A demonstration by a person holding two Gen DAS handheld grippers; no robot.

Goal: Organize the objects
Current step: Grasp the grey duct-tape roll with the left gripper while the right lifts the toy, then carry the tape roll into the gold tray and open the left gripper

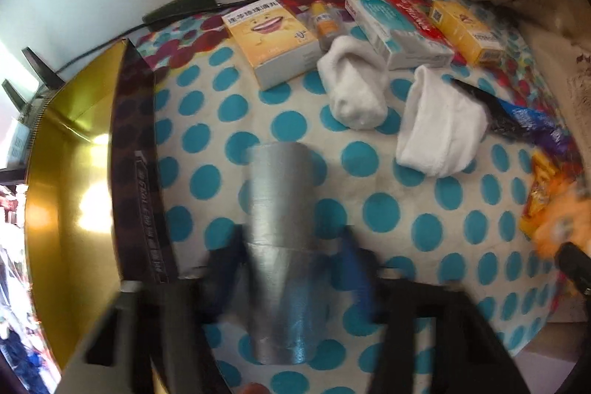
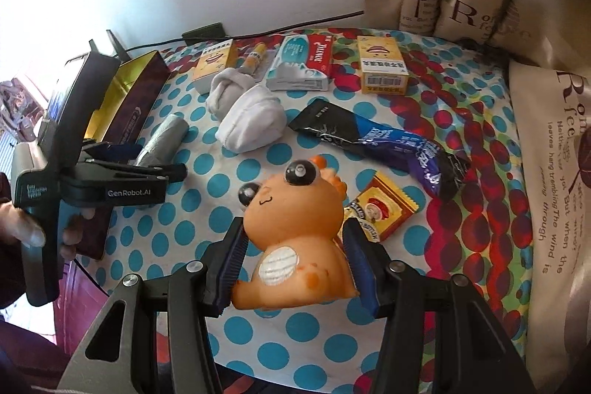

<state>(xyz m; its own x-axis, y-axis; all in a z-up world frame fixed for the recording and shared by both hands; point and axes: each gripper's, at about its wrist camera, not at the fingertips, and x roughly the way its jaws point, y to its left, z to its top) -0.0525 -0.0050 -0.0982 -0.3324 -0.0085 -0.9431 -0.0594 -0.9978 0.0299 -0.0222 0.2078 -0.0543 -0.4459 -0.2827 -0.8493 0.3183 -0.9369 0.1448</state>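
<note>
The right wrist view shows the right claw (image 2: 293, 255) squeezing an orange toy dinosaur (image 2: 295, 228). Its two blue pads press on the toy's sides, so the toy is held up over the dotted cloth (image 2: 207, 189). Just past the claw, a bit to the right, lies a small yellow and red packet (image 2: 384, 207). Farther out on that side is a black and blue tube (image 2: 376, 135). Straight ahead of the claw sit two white rolled socks (image 2: 255, 124), and behind them a row of boxes near the wall.

To the left of the right claw is the left claw (image 2: 162, 165), held by a hand (image 2: 22, 224). It is closed on a silver roll (image 2: 162, 144).

In the left wrist view, the left claw (image 1: 291, 268) has the silver roll (image 1: 280, 220) between its blue pads, which touch both sides. The roll sticks out ahead of the claw over the cloth. The picture is blurry there. Right beside this claw, on its left, is an open box with a shiny gold inside (image 1: 62, 180). Ahead of it lie the white socks (image 1: 354, 87) and a yellow box with a smiling face (image 1: 273, 39).
</note>
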